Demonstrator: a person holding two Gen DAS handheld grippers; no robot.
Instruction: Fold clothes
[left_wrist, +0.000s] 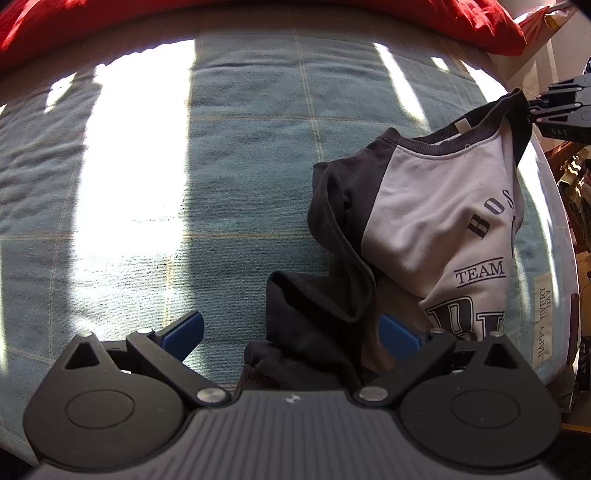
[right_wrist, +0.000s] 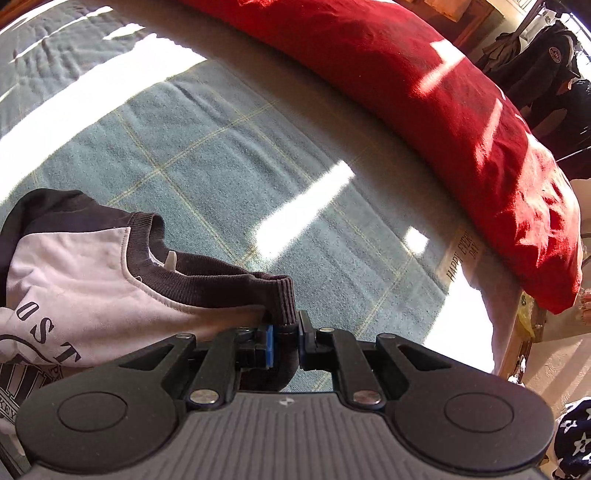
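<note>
Sweatshirt (left_wrist: 424, 206), grey with dark sleeves and collar, lies crumpled and unfolded on a teal checked blanket (left_wrist: 229, 177) over the bed, so folding has barely begun. Right hand-held gripper (right_wrist: 286, 332) is clamped on the ribbed collar, lifting it. Left hand-held gripper (left_wrist: 291, 332) stands wide open over a dark sleeve, gripping nothing. No containers are visible.

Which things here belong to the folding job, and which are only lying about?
Belong to the job:
- grey and black printed sweatshirt
- right gripper, shut on its dark ribbed collar
- left gripper, open over the black sleeve
- teal checked blanket, the work surface

Lying about:
- red cloth at the far edge
- dark jackets hanging behind
- navy star-patterned fabric
</note>
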